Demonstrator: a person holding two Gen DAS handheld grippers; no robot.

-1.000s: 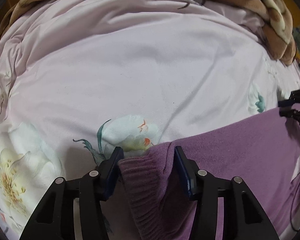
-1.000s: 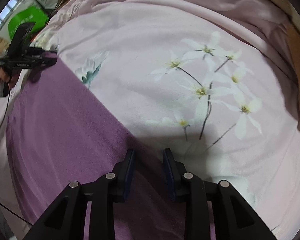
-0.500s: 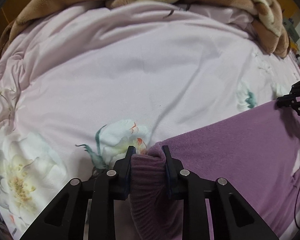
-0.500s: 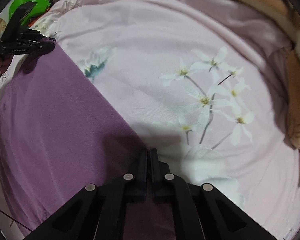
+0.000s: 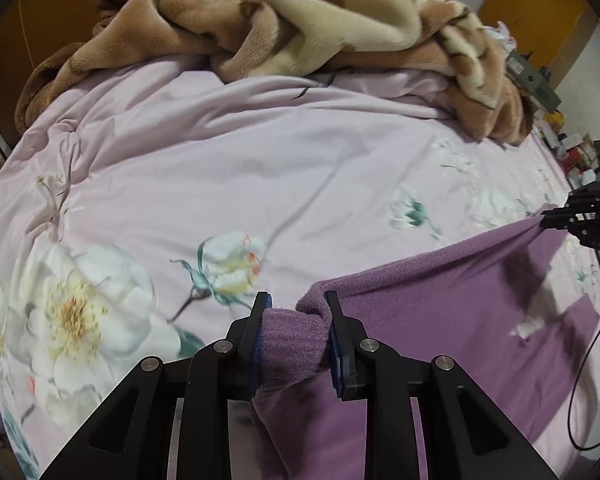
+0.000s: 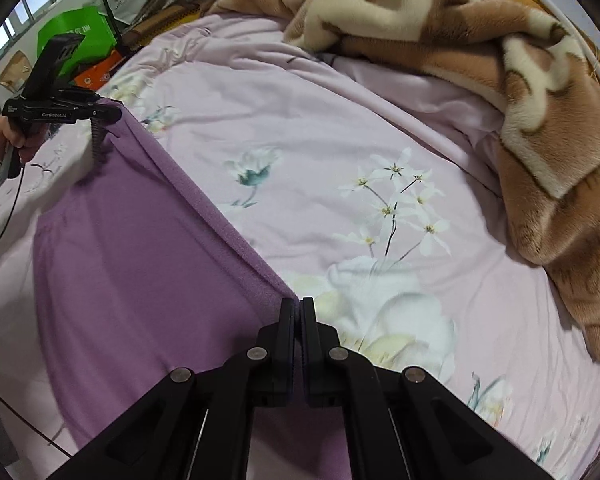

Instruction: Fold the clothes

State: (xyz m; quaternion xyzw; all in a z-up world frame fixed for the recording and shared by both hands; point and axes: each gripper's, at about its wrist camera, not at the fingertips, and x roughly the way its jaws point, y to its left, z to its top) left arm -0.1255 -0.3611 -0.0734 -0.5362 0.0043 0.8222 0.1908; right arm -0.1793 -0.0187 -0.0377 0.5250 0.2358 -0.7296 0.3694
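Both tongs, left (image 5: 296, 312) and right (image 6: 299, 312), clenched the purple sweater's (image 6: 140, 248) far edge above the bed (image 5: 260, 168), seemingly mid-fold, needing an even carry.

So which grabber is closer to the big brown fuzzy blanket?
Probably right. The right gripper has the brown blanket close beside it; from the left gripper the blanket lies far across the bedsheet.

Black left gripper (image 5: 296, 308) and right gripper (image 6: 297, 312), blue-padded jaws, silver screws, white lettering, thin black cable (image 5: 588, 380)
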